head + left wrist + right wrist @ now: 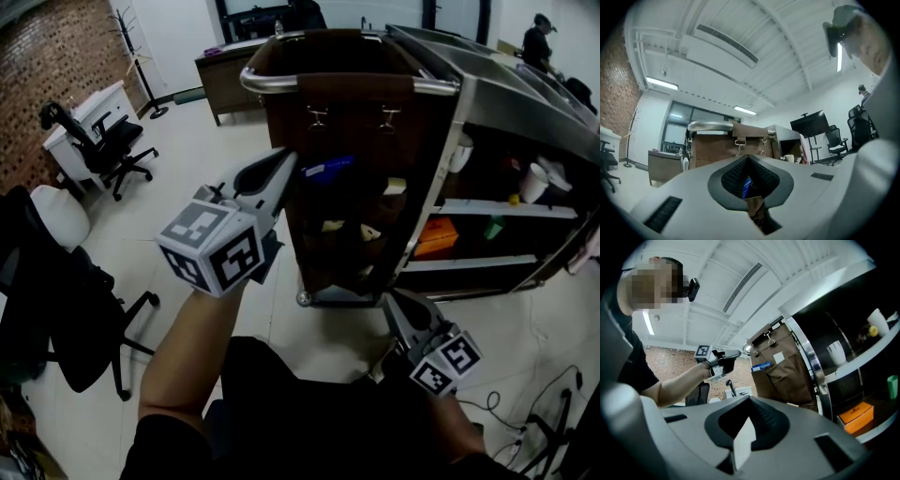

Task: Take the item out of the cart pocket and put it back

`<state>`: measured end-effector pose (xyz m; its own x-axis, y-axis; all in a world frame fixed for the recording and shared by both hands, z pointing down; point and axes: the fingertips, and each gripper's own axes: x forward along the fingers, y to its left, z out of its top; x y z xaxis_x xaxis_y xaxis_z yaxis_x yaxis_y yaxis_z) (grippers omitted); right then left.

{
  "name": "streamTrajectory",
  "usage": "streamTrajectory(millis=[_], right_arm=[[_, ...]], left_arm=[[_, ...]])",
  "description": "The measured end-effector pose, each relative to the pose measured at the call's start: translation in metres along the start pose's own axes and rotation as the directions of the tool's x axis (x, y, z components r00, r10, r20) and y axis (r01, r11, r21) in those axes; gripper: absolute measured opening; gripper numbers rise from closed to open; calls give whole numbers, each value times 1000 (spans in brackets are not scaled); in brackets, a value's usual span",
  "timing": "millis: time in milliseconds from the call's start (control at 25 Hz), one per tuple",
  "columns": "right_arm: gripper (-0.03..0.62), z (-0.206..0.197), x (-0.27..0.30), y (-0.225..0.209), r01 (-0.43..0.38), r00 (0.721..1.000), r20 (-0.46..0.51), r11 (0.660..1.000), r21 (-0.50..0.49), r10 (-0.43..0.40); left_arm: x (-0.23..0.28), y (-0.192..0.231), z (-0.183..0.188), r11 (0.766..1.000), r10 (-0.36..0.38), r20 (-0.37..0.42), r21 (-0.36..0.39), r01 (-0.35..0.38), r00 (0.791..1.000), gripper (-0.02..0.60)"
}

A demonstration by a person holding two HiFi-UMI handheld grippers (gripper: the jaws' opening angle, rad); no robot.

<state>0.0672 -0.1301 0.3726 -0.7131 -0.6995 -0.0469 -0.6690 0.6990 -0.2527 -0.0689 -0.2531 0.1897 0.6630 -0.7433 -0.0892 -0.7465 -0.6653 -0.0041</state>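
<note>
1. Two hand-held grippers face a metal service cart (487,94) in an office w/ a pale floor. The head view looks steeply down over the person's forearms.
2. A brown fabric organiser (356,122) hangs by two clips from the chrome rail (272,82) at the cart's end. It has several pockets.
3. Blue item (328,167): sits in an upper pocket of the organiser, lying roughly level, top edge poking out. It also shows in the R gripper view (761,366).
4. L gripper (286,164): held up at pocket height, pointing level at the organiser, tip just beside the blue item's left end. The R gripper view shows it (733,356) w/ a small gap btwn tip and item, so not touching. Jaws are pressed together w/ nothing pinched. In its own view a sliver of the blue item (746,187) shows through the slit, beyond the jaws.
5. R gripper (398,305): held low near the cart's bottom corner, well apart from the L gripper. In its own view the jaws look clamped on a white card (743,441) standing on edge btwn them. The card can't be made out in the head view.
6. Lower pockets hold a few pale cards (323,225).
7. Cart shelves, right of the organiser: an orange box (436,236) on a lower shelf and white cups (534,183) higher up.
8. Bkgd left: a brick wall (47,66) and a black office chair (103,141) by a white desk (89,108).
</note>
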Motion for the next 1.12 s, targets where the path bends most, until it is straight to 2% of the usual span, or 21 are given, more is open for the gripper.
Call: streamTrajectory(millis=[120, 320, 440, 640, 800, 960, 1120], right_arm=[[15, 1, 1, 5, -13, 1000, -2, 1000, -6, 13], [15, 7, 3, 11, -29, 1000, 6, 999, -17, 29], [15, 10, 6, 13, -34, 999, 8, 999, -22, 34], [15, 9, 10, 19, -42, 999, 0, 999, -27, 42], [15, 10, 12, 20, -36, 999, -6, 999, -39, 36], [14, 10, 12, 18, -18, 1000, -24, 998, -61, 17], [14, 8, 14, 18, -6, 999, -36, 997, -80, 3]], left_arm=[[-30, -20, 8, 999, 12, 54, 41, -15, 998, 0], [-74, -48, -3, 996, 33, 77, 76, -38, 996, 0], [-94, -56, -30, 997, 64, 61, 31, -66, 996, 0], [-111, -69, -95, 990, 125, 24, -69, -124, 992, 0], [-113, -82, -136, 988, 141, 12, -70, -140, 990, 0], [-113, -94, -158, 987, 124, -16, -101, -125, 992, 0], [-110, -96, -156, 989, 109, -17, -100, -110, 994, 0]])
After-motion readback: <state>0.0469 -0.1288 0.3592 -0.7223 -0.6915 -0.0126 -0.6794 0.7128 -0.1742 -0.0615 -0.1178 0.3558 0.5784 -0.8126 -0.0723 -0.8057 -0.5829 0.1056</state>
